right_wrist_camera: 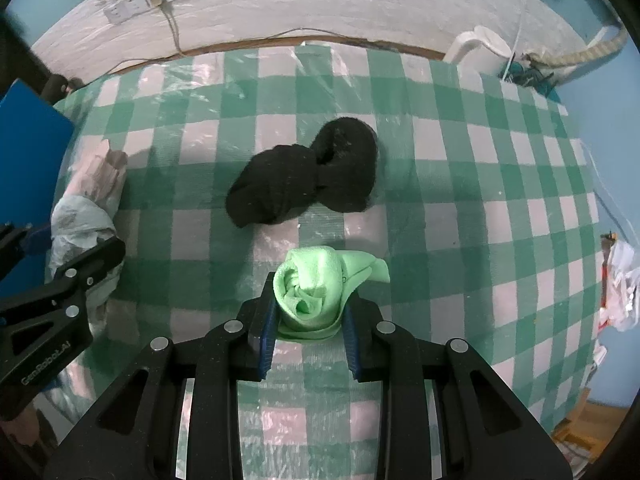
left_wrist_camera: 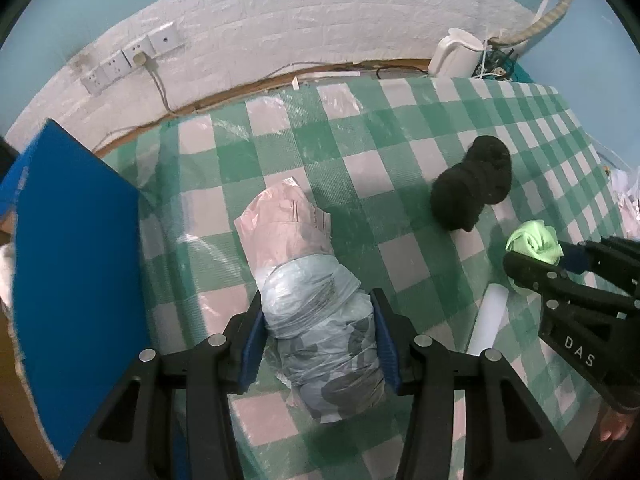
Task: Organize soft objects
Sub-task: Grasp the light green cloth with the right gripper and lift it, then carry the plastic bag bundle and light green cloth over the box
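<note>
So my left gripper [left_wrist_camera: 318, 336] is clamped around a bundle of plastic bags [left_wrist_camera: 316, 320], pale blue wrap at the near end and pinkish plastic sticking out the far end, both blue pads pressed into its sides. The right gripper [right_wrist_camera: 309, 322] is squeezed onto a rolled-up green cloth [right_wrist_camera: 320, 292], and a loose corner of it pokes out to the right. Both are pointing down at a table covered in a green and white checked cloth [left_wrist_camera: 400, 168] with clear plastic sheeting over it. Just past the green roll there's a black sock bundle [right_wrist_camera: 308, 176] lying on its own, touching nothing else. From the left camera I can see the other gripper off to the right with the green thing in it, and a white tube [left_wrist_camera: 490, 320] lying near it. A blue board [left_wrist_camera: 76, 272] stands at the left edge, and a white kettle [left_wrist_camera: 452, 58] sits at the far right corner by the white brick-pattern wall [left_wrist_camera: 280, 32].
</note>
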`<act>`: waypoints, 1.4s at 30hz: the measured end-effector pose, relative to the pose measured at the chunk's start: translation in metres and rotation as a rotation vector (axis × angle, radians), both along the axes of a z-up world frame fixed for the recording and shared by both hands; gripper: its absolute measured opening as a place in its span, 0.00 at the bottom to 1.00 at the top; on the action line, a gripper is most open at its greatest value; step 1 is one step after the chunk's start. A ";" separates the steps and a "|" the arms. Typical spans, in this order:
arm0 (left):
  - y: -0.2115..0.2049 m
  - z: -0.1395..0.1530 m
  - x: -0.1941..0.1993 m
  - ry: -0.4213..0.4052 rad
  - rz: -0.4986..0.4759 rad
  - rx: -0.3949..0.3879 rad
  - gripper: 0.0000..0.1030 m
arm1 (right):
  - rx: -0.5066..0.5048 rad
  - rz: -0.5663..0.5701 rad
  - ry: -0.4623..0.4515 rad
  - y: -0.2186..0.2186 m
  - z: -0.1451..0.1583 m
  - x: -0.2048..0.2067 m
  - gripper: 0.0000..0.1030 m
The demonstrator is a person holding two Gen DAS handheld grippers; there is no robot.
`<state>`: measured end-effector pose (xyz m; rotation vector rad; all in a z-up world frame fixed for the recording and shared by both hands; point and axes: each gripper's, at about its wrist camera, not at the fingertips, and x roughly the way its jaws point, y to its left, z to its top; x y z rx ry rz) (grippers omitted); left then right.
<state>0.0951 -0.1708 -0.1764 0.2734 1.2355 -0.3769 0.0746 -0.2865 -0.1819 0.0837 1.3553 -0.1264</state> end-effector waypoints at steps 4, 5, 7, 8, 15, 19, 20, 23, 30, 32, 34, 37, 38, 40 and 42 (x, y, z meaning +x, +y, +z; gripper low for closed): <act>0.006 0.011 -0.007 -0.020 -0.007 0.000 0.48 | -0.013 0.028 -0.011 0.005 0.010 -0.004 0.26; 0.008 0.013 -0.008 -0.021 -0.006 -0.001 0.48 | -0.013 0.033 -0.015 0.008 0.013 -0.006 0.26; 0.011 0.018 -0.012 -0.025 -0.005 -0.005 0.48 | -0.013 0.048 -0.028 0.012 0.021 -0.008 0.26; 0.013 0.022 -0.013 -0.031 -0.006 -0.006 0.48 | -0.014 0.056 -0.035 0.015 0.024 -0.009 0.26; 0.025 0.043 -0.022 -0.071 0.006 -0.011 0.48 | -0.012 0.101 -0.079 0.032 0.048 -0.016 0.26; 0.032 0.056 -0.028 -0.087 0.014 -0.022 0.48 | -0.006 0.123 -0.109 0.041 0.063 -0.020 0.26; 0.034 0.059 -0.030 -0.092 0.015 -0.023 0.48 | -0.005 0.128 -0.115 0.043 0.066 -0.020 0.26; 0.039 0.069 -0.036 -0.115 0.016 -0.019 0.48 | -0.002 0.146 -0.133 0.050 0.075 -0.021 0.26; 0.053 0.087 -0.046 -0.159 0.022 -0.017 0.48 | -0.003 0.180 -0.159 0.062 0.089 -0.022 0.26; 0.057 0.091 -0.048 -0.170 0.023 -0.015 0.48 | -0.006 0.192 -0.166 0.067 0.093 -0.022 0.26; 0.060 0.094 -0.051 -0.182 0.022 -0.010 0.48 | -0.003 0.204 -0.171 0.071 0.097 -0.023 0.26; 0.066 0.095 -0.053 -0.188 0.026 -0.002 0.48 | -0.001 0.219 -0.181 0.077 0.102 -0.023 0.26; 0.067 0.096 -0.053 -0.188 0.030 -0.002 0.48 | 0.000 0.224 -0.183 0.079 0.104 -0.023 0.26; 0.071 0.098 -0.054 -0.188 0.036 -0.006 0.48 | 0.002 0.233 -0.189 0.083 0.108 -0.023 0.26; 0.075 0.100 -0.055 -0.195 0.038 -0.008 0.48 | 0.007 0.243 -0.194 0.088 0.110 -0.023 0.26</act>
